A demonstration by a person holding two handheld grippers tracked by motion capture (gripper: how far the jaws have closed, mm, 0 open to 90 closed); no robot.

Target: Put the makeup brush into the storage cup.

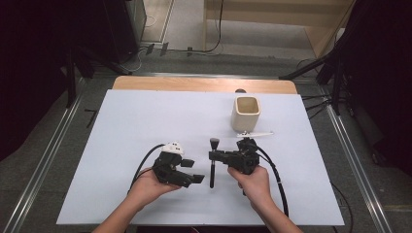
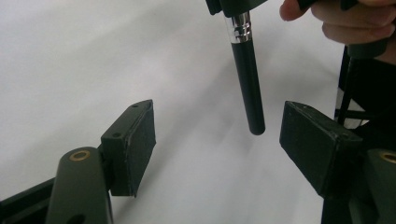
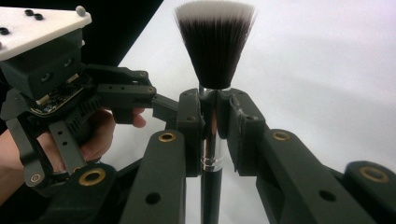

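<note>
Right gripper (image 3: 212,135) was clamped on the makeup brush (image 3: 214,51) near the worktop's (image 1: 121,126) front edge; left gripper (image 2: 217,149) sat wide open just beside its handle.

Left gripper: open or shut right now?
Open. In its own view the left gripper has both jaws spread wide, and the brush handle hangs between them untouched.

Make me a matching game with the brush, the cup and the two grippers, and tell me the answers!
Things:
1. makeup brush
2. cream cup
3. left gripper
4. right gripper

States:
A. jaws open, nothing between them touching
B. standing upright at the far right of the white table
C. held upright by its silver collar, bristles on top
D. jaws shut on the handle

Pairs: 1-C, 2-B, 3-A, 4-D
</note>
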